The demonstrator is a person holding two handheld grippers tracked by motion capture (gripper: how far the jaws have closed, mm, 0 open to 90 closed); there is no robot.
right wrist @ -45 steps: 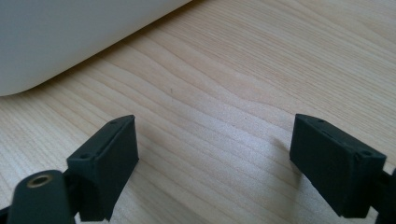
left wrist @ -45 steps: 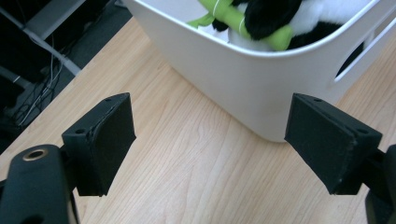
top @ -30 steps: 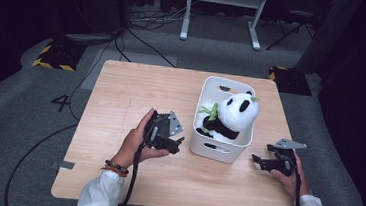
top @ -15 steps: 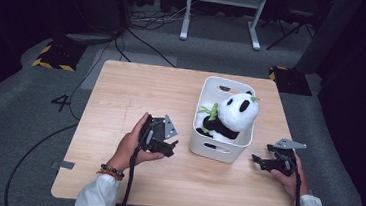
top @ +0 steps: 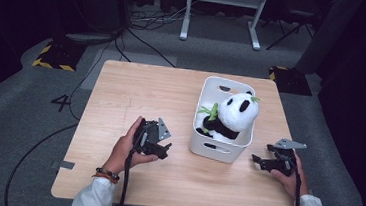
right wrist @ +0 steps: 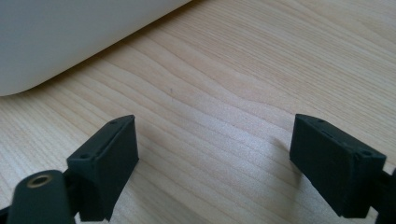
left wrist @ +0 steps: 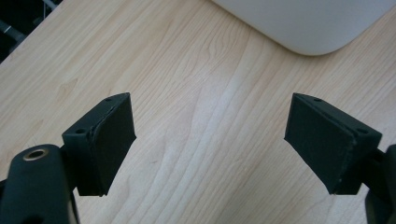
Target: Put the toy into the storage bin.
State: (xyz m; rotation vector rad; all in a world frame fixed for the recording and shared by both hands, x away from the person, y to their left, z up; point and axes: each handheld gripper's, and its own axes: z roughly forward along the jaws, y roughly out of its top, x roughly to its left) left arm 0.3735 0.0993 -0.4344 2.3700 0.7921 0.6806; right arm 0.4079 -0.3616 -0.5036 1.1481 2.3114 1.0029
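Note:
A plush panda (top: 230, 116) holding a green sprig sits inside a white bin (top: 219, 150) right of the table's centre. My left gripper (top: 163, 150) rests low over the wood just left of the bin, open, nothing between its jaws. In the left gripper view its fingers (left wrist: 105, 140) stand wide apart with the bin's corner (left wrist: 303, 23) ahead. My right gripper (top: 258, 162) sits near the front right, pointing at the bin, open and empty. The right gripper view has the bin's wall (right wrist: 70, 37) at upper left.
The light wooden table (top: 136, 94) has bare room to the left and behind the bin. Its front edge lies close below both hands. Cables and a white stand (top: 222, 6) are on the grey floor beyond the table.
My left gripper has drawn back toward the person and slightly left, away from the bin. The right gripper has stayed in place.

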